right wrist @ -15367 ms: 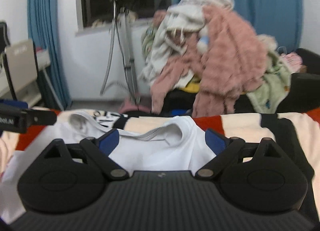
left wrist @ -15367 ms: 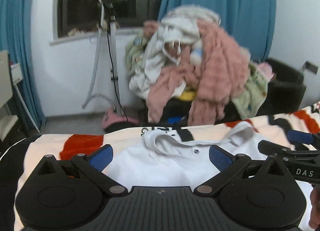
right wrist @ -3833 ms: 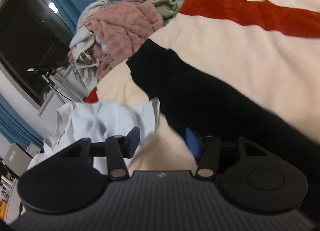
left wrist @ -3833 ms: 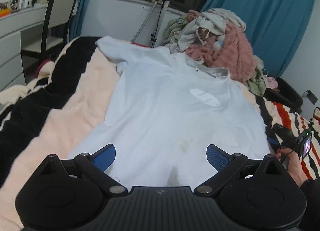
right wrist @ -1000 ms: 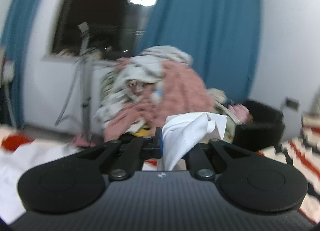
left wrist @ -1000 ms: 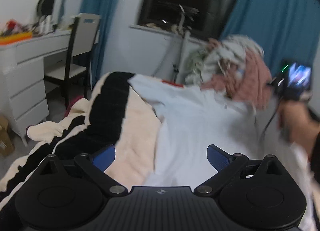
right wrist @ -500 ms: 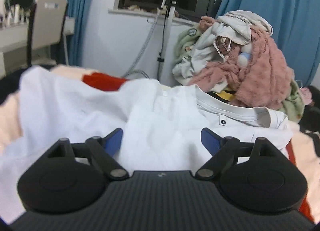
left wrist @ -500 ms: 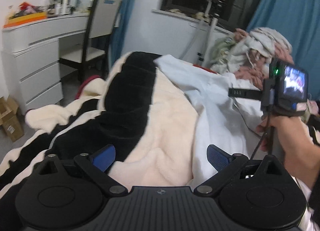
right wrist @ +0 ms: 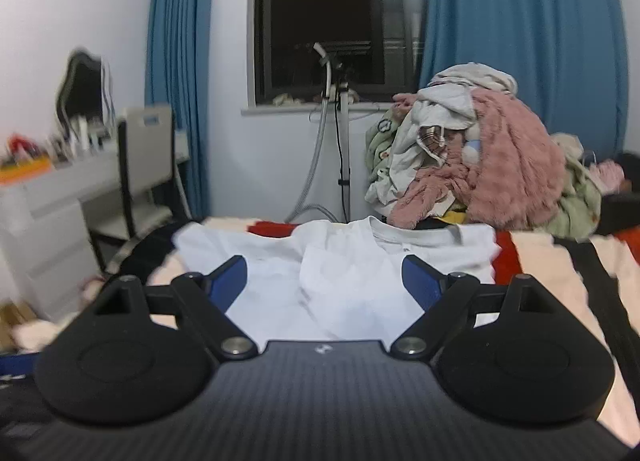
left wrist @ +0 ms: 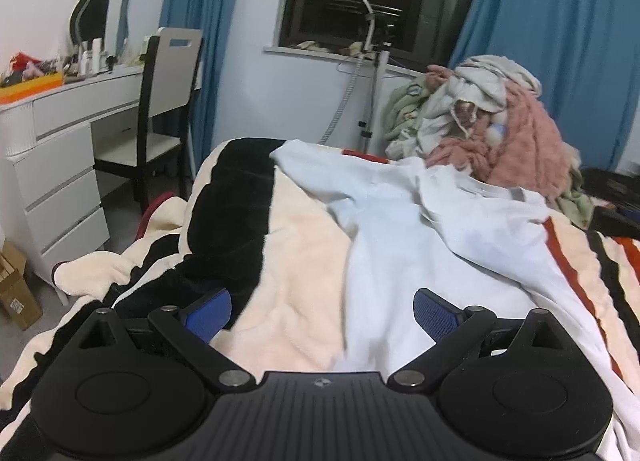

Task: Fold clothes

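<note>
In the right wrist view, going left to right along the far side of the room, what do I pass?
White dresser → chair → garment steamer stand → pile of clothes.

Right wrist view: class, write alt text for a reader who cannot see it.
A white T-shirt lies partly folded on a striped blanket, framed by the open right gripper and its blue-padded fingers. Behind it, a heap of clothes rises before blue curtains.

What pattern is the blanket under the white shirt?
Broad cream, black and red stripes on the blanket, clearest in the left wrist view, beneath the shirt.
</note>
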`<state>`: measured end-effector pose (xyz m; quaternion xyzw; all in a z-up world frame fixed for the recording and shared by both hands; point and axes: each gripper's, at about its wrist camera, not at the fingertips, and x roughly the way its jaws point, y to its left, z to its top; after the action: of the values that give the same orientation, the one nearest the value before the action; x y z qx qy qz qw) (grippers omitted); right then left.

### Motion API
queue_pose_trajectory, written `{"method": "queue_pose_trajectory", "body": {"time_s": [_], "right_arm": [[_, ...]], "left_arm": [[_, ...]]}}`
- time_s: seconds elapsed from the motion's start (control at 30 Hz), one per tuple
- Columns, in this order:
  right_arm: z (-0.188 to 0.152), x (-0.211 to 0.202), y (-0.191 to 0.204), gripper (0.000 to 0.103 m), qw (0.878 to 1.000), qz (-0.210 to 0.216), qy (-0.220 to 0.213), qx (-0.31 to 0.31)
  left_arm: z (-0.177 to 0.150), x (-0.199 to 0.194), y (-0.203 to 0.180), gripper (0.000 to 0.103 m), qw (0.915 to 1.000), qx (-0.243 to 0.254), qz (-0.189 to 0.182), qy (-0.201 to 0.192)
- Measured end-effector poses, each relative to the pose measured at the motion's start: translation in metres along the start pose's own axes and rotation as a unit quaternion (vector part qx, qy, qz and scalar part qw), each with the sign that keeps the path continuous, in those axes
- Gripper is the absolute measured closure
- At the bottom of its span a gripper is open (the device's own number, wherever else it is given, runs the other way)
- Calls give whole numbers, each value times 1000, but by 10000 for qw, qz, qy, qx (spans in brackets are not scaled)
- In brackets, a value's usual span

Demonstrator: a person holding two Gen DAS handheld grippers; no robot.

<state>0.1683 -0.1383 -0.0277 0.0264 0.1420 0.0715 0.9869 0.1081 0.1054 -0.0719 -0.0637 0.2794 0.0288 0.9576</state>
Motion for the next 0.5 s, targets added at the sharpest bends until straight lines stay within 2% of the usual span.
{"method": "queue_pose_trajectory", "body": {"time_s": [0.1,0.27,0.33,0.5], "right_arm": [[-15,-58,-14,17,9995,-177,-32,260],[-62,-143,-59,17,9932,-680,-45,945],[-68,-169,-80,17,9891,-918,-180,1139],[-61,-214,-137,17,9667,-1506,-817,1899]], "left_arm": [[-4,-24,-16,6,9996,267,-111,-16],[-23,-64,-41,6,9963,499,-675,177],[-32,-74,-52,6,9937,681,-847,259],[-49,-82,-87,8,9855,1264,-1051,416]]}}
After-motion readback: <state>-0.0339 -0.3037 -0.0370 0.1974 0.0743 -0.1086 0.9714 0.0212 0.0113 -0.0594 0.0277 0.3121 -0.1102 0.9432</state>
